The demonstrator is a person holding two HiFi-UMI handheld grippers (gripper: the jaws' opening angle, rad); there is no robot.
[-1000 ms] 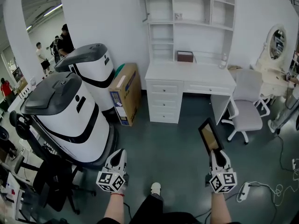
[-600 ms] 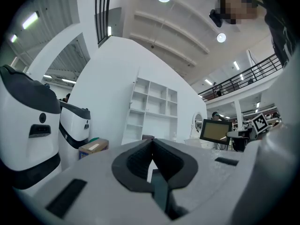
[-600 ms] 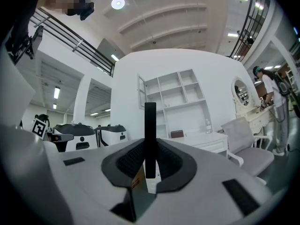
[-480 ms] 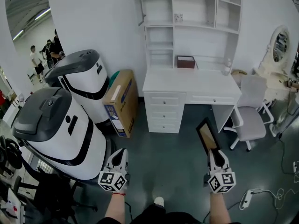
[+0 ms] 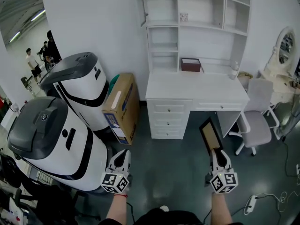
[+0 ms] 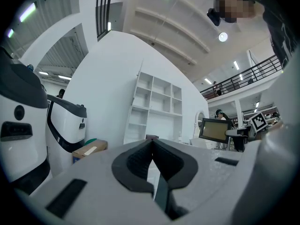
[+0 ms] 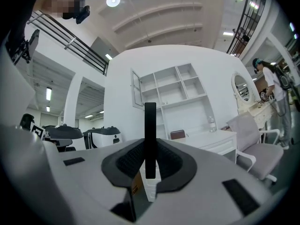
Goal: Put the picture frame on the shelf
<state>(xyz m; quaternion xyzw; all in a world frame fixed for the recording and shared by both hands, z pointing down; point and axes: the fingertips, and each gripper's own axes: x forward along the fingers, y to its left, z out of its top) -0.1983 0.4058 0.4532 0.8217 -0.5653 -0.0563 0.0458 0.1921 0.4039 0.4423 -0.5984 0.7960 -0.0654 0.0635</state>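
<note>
currently the picture frame (image 5: 209, 136) stands clamped edge-on between the right gripper (image 5: 217, 153) jaws — over the floor (image 5: 173, 163), short of the white desk (image 5: 197, 87) and shelf (image 5: 197, 14); left gripper (image 5: 123, 153) jaws rest together.

I count two grippers: left gripper (image 5: 123, 153) and right gripper (image 5: 216, 153). One picture frame (image 5: 210, 136). Two white-and-grey machines, far machine (image 5: 79, 86) and near machine (image 5: 51, 139). One cardboard box (image 5: 123, 104), one desk (image 5: 197, 89), one shelf unit (image 5: 197, 13), one swivel chair (image 5: 255, 125), one brown box (image 5: 191, 64), one oval mirror (image 5: 286, 46).
</note>
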